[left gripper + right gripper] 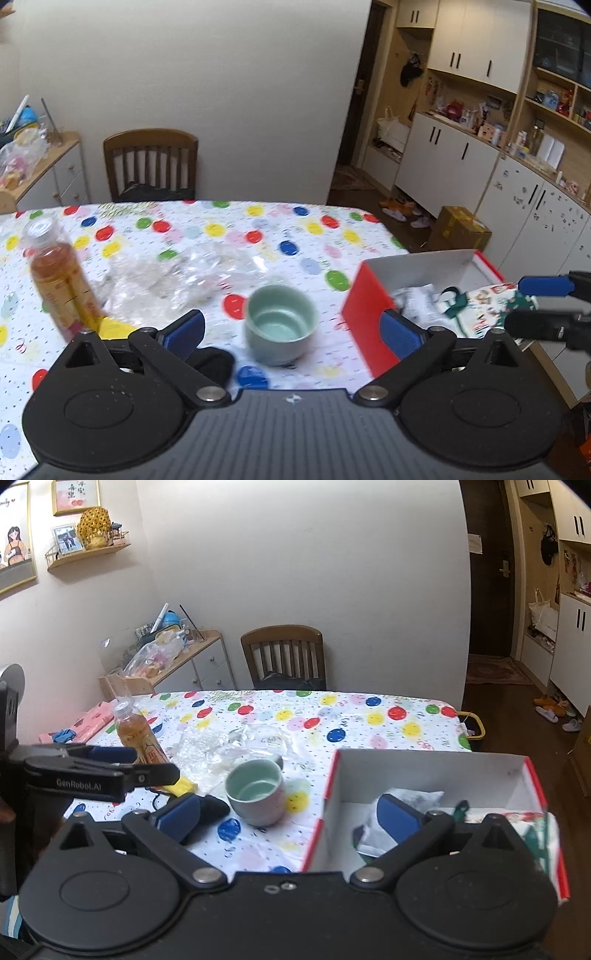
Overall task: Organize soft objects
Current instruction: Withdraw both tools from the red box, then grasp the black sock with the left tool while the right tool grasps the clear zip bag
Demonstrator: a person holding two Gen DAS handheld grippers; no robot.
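Balloon-print tablecloth [221,229] with a pale green cup [280,323] near the front, a tea bottle [61,275] standing off to the left, wooden chair [283,655] at the far side, cardboard box [460,229] on the floor.

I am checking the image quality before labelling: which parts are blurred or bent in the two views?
Left wrist view: the bottle and green cup are smeared by motion blur, and the cabinets bow from fisheye distortion. Right wrist view: sharper overall, the cup reads clearly, but the wall edge by the dark doorway curves.
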